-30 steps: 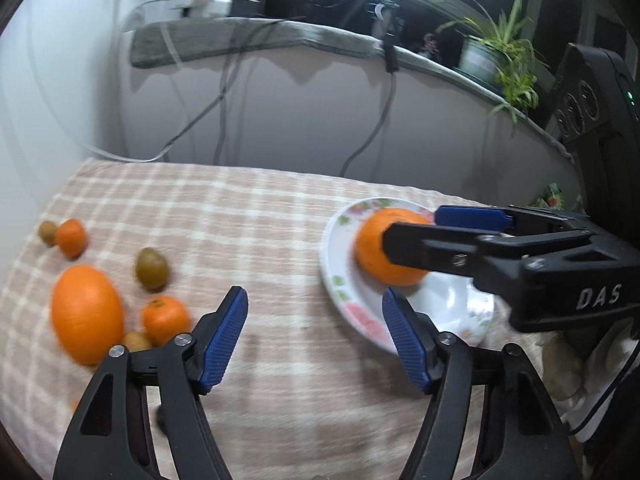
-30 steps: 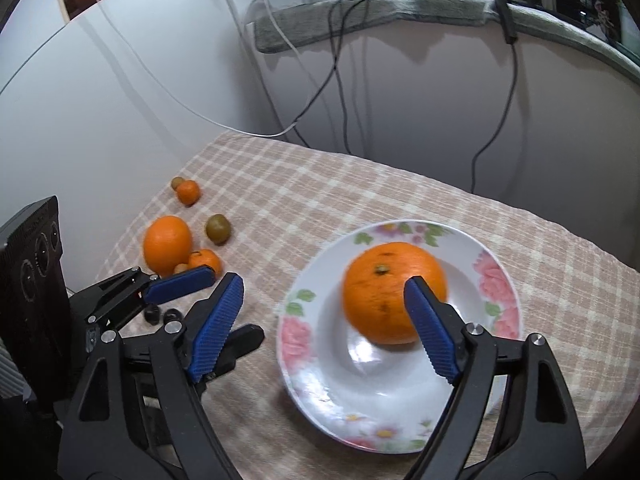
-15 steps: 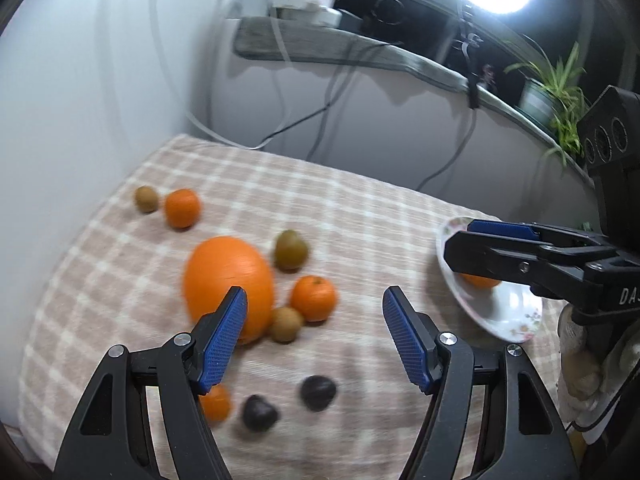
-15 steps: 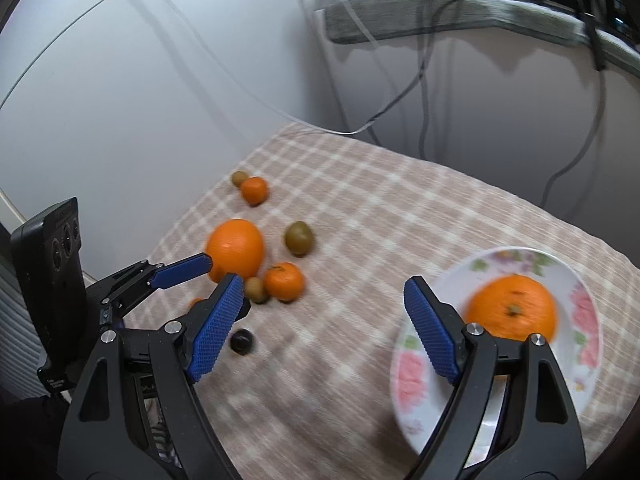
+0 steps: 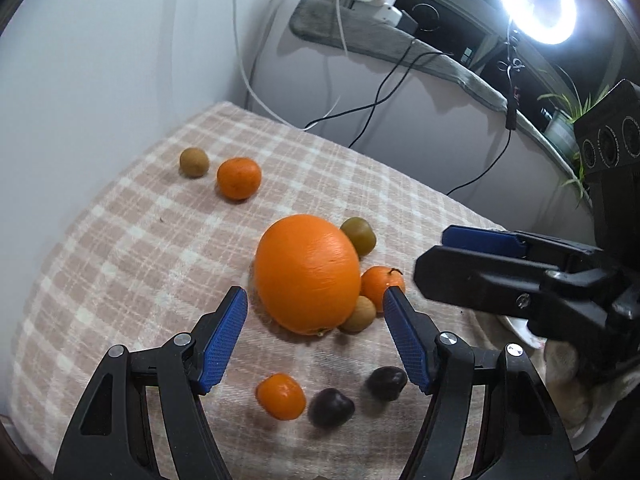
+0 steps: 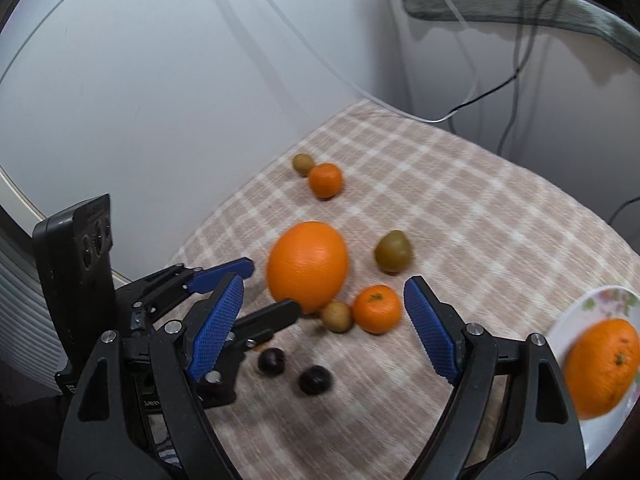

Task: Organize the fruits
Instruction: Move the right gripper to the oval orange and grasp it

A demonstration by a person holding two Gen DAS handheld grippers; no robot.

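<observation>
1. The left gripper [image 5: 316, 336] is hovering low over the bench [image 5: 120, 248], its fingers [image 5: 224, 336] spread wide and holding nothing, lined up on the big orange [image 5: 307, 274].
2. One orange [image 6: 602, 368] is already lying on the flowered plate [image 6: 592, 304] at the bench's right side, so the sorting looks barely begun; judging by the aim, picking up the big orange is the step in hand.
3. The right gripper [image 6: 324, 328] is also empty, its fingers spread, facing the same cluster of fruit.
4. The next move is calling for the left fingers to straddle the big orange at its widest part; it nearly fills the opening, so there is little slack.
5. Crowding it: a small brown fruit [image 5: 359, 314] and a mandarin [image 5: 380, 282] are touching or just beside its right flank, and a green fruit [image 5: 359, 236] is sitting behind it.
6. Two dark fruits [image 5: 332, 407] and another mandarin [image 5: 281, 396] are lying under the left gripper; a mandarin and small fruit pair [image 5: 239, 178] is sitting well apart.
</observation>
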